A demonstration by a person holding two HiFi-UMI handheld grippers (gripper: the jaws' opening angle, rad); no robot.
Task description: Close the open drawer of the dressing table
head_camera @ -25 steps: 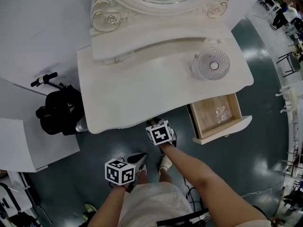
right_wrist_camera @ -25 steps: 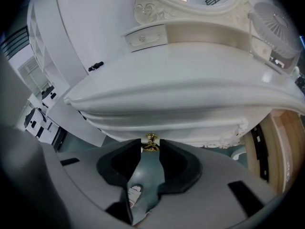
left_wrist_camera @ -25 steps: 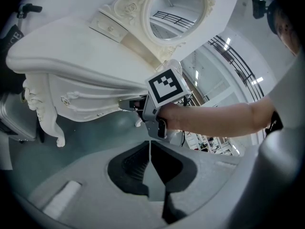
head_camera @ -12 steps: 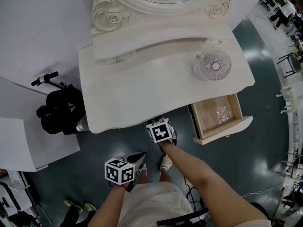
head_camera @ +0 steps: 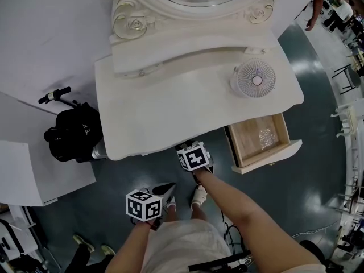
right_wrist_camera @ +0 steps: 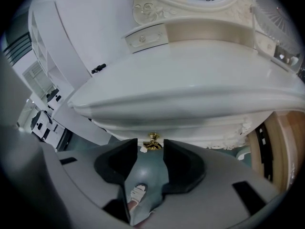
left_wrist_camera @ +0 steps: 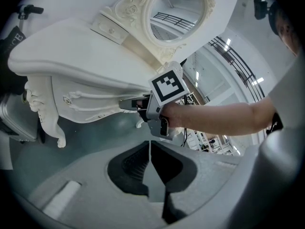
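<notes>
Pale wood lines the open drawer (head_camera: 257, 136), pulled out at the right end of the white dressing table (head_camera: 170, 104). At the middle of the table's front, the right gripper (right_wrist_camera: 151, 149) has just been opening its jaws, which stand apart either side of a brass knob (right_wrist_camera: 152, 141). Further back from the table, the left gripper (left_wrist_camera: 150, 146) has its jaws closed on nothing.

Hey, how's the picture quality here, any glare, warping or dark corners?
Head view: bright glare patches on the glossy floor; the dressing table is evenly lit and sharp. Left gripper view: strong fisheye bending, dark corners, bright mirror. Right gripper view: same curving; the gold knob is crisp.
</notes>
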